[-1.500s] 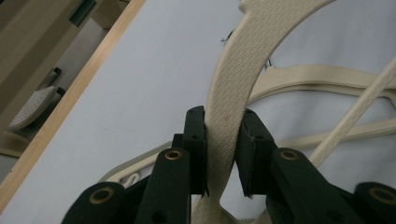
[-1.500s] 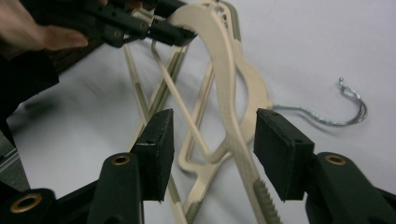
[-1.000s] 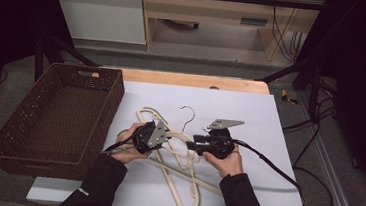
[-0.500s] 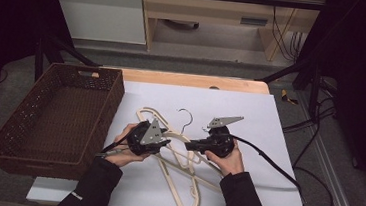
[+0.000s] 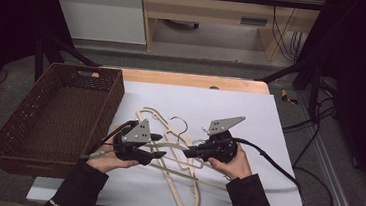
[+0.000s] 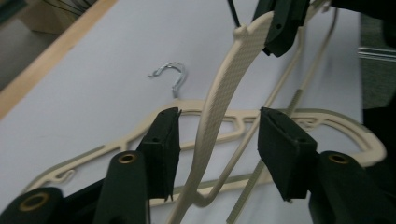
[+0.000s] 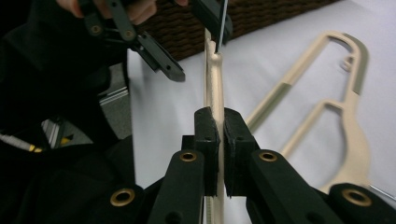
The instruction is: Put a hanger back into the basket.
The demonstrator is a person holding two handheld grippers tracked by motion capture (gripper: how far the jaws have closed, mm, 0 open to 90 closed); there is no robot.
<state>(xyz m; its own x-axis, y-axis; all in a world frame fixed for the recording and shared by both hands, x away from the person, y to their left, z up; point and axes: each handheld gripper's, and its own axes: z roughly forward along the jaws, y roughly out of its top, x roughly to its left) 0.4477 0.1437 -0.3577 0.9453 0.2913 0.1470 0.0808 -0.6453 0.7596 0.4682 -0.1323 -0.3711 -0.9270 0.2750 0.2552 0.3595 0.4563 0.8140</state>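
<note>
A cream plastic hanger [image 5: 177,146] with a dark hook is held edge-up above the white mat. My right gripper [image 5: 189,152] points left and is shut on its arm [image 7: 214,79], the pads [image 7: 205,126] pressing both faces. My left gripper [image 5: 161,146] points right from the other side. Its jaws have just been opening, and the hanger's arm [image 6: 219,93] passes between the pads [image 6: 163,140] without touching them. In the left gripper view, the right gripper [image 6: 280,23] clamps the hanger near its neck. A second cream hanger [image 6: 116,142] with a silver hook [image 6: 170,77] lies flat underneath.
A brown wicker basket [image 5: 113,97] stands at the left of the mat [image 5: 250,114], close behind my left hand. More cream hangers [image 5: 182,198] lie crossed on the mat toward the front edge. One flat hanger [image 7: 348,135] lies beside the held one. Cables trail off right.
The left jaws have spread apart and let go of the hanger's arm. The right jaws have closed on the hanger. Both hands have risen a little, the left drifting toward the basket.
</note>
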